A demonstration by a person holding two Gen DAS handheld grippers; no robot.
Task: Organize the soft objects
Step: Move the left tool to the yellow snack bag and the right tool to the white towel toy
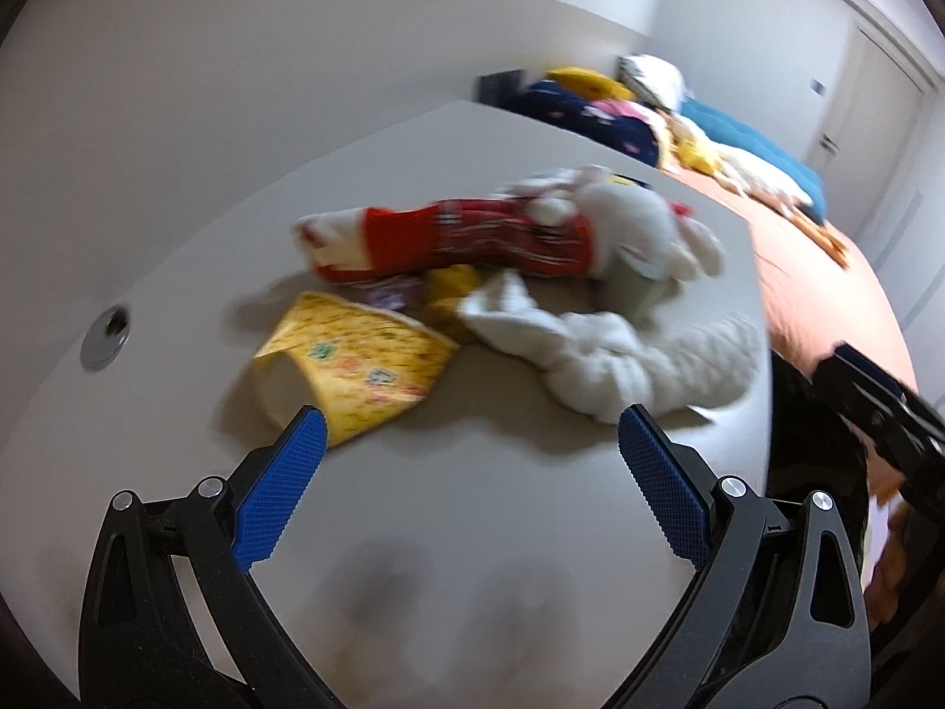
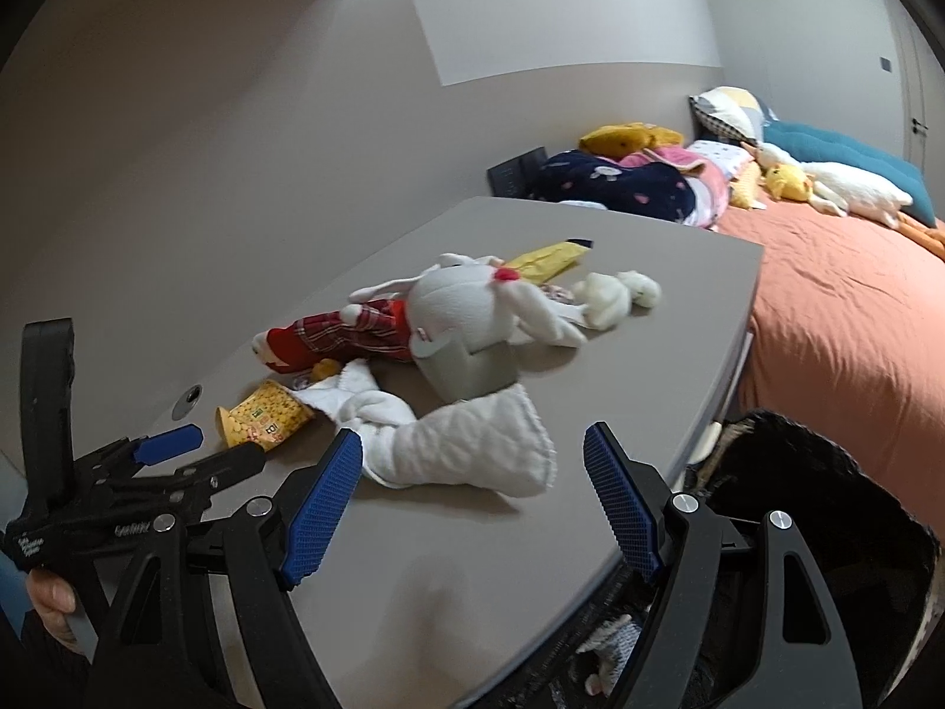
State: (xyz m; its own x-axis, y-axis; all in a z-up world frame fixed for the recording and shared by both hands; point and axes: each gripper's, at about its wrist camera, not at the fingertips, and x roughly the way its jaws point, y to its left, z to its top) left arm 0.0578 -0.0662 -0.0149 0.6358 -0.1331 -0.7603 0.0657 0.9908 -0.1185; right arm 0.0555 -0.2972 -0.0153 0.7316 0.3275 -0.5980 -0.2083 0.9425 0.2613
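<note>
On the grey table (image 2: 472,561), from left: a yellow pouch (image 2: 266,416), a white quilted cloth (image 2: 466,443), a plush rabbit (image 2: 466,301). The left gripper (image 1: 472,431) and right gripper (image 2: 472,461) both gape wide, holding nothing.

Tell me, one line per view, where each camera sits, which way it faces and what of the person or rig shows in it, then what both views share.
Left wrist: rides the left gripper, looking down and forward over the grey table; its open blue-padded jaws frame the yellow pouch; the other gripper's black body enters at right.
Right wrist: rides the right gripper, angled down across the table toward the bed; its open jaws frame the white cloth; the left gripper and a hand show at left.
Shared: table, pouch, cloth, plush rabbit, bed.
</note>
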